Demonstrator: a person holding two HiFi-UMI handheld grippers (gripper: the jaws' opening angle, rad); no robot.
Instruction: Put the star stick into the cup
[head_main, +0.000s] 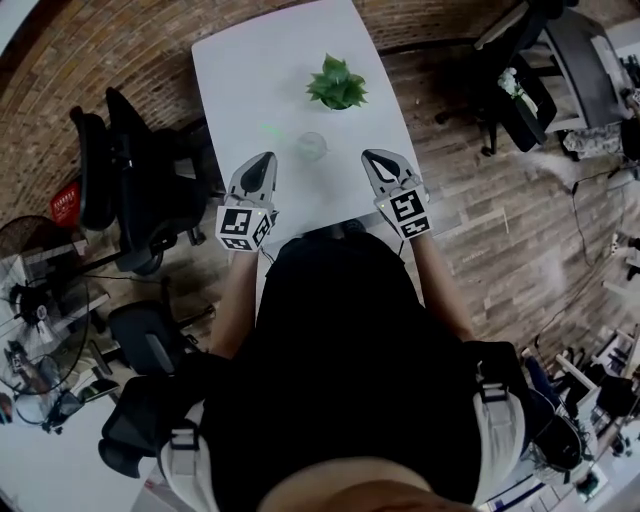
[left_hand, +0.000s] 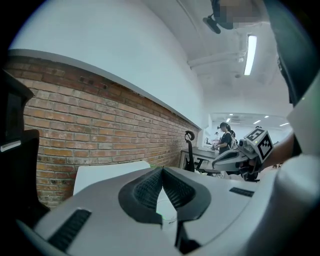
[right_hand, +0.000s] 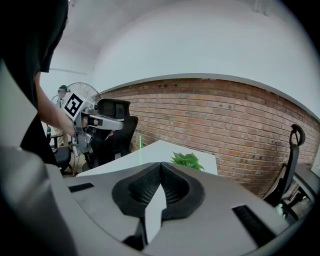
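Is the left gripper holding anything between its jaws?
No, in the left gripper view the left gripper has its jaws closed tip to tip, with nothing clamped between them.

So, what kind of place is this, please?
Most likely an office or lab workroom: a white table stands near a brick wall, with black office chairs beside it and a ceiling strip light overhead.

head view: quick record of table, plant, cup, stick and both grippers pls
table: white
plant: green, at the far end
cup: clear, between plant and grippers
stick: thin, green, upright over the table; whether it is in the cup, cannot tell
left gripper: shut, empty, near edge
right gripper: shut, empty, near edge
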